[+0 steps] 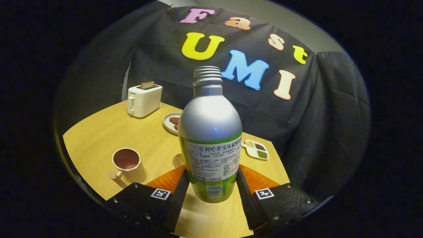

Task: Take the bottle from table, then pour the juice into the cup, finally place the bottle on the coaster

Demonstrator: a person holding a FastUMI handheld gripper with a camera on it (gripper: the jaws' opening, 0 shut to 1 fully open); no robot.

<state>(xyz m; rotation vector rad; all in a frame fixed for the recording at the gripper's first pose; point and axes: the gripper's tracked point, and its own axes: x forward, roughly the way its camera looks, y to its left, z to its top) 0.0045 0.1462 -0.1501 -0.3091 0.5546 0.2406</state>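
Wooden table [109,132] below — gripper [213,188] fingers clamped on the upright, uncapped juice bottle [211,138]; cup [127,162] and coaster [178,160] just beside.

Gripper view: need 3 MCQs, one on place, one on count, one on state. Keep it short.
1. Where is the cup?
A. on the toaster
B. on the table, left of the bottle
C. on the coaster

2. How many compartments has the small tray?
A. one
B. three
C. six

3. What state is the bottle in?
A. capped, lying down
B. uncapped, upright between the fingers
C. tipped over the cup

Key: 1 B, it stands on the table. 2 B, three fillings show. 3 B, bare threads on top, gripper closed on its sides.
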